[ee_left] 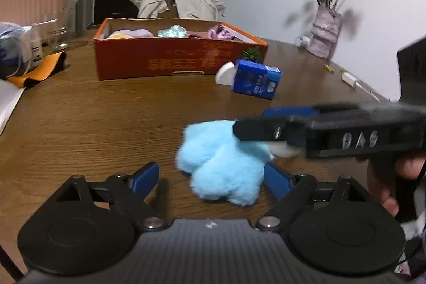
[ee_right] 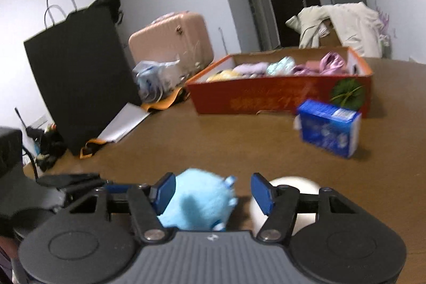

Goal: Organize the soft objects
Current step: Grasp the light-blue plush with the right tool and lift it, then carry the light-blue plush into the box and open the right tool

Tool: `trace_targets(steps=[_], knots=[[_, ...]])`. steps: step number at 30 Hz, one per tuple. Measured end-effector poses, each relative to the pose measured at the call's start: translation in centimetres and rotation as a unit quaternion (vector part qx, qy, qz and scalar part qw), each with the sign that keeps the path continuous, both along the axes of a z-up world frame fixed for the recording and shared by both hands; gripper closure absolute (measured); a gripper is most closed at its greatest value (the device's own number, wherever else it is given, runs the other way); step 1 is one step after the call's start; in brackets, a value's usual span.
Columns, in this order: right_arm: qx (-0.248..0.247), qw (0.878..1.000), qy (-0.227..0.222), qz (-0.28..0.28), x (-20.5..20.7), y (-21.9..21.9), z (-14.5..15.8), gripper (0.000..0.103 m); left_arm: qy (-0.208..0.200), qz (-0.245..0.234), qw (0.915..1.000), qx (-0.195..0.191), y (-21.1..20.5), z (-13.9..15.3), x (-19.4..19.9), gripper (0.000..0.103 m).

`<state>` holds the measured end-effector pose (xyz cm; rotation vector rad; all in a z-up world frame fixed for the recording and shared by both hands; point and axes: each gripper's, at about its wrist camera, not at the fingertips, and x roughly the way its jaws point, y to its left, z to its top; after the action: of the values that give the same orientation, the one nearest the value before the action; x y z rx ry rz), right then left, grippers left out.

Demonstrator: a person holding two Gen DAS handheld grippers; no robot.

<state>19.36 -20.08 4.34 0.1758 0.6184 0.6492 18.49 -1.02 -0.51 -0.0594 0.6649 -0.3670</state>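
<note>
A fluffy light-blue plush toy (ee_left: 223,161) lies on the wooden table (ee_left: 93,119); it also shows in the right wrist view (ee_right: 199,198). My left gripper (ee_left: 210,177) is open, its blue pads on either side of the toy's near part. My right gripper (ee_right: 213,190) is open too, with the toy between its pads, closer to the left one. It reaches in from the right in the left wrist view (ee_left: 255,124), over the toy. A red cardboard box (ee_left: 175,57) at the back holds several soft items (ee_right: 279,67).
A blue carton (ee_left: 255,83) lies in front of the box, beside a white round object (ee_left: 225,73). A white ball-like object (ee_right: 290,188) sits right of the toy. A vase of flowers (ee_left: 326,31), a black bag (ee_right: 80,76) and clutter ring the table.
</note>
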Motion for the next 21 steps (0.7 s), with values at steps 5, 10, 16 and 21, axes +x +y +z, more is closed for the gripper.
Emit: trace_targets(steps=[5,10,16,21], knots=[[0.000,1.000,0.020,-0.010,-0.4,0.6,-0.9,0.043,0.004,0.003,0.9999,-0.015,1.1,-0.2,-0.4,0.040],[0.015,0.999,0.042,-0.020,-0.3,0.3,-1.0,0.050,0.007,-0.011,0.9981,-0.061,2.1,-0.4,-0.4,0.070],[0.014,0.998,0.049,-0.024,-0.2,0.6,-0.8,0.060,0.012,-0.010,0.9951,-0.098,2.7,-0.8,0.0,0.078],[0.021,0.999,0.018,-0.021,-0.2,0.7,1.2,0.068,-0.029,-0.017,0.9906,-0.132,2.9,1.3,0.0,0.089]])
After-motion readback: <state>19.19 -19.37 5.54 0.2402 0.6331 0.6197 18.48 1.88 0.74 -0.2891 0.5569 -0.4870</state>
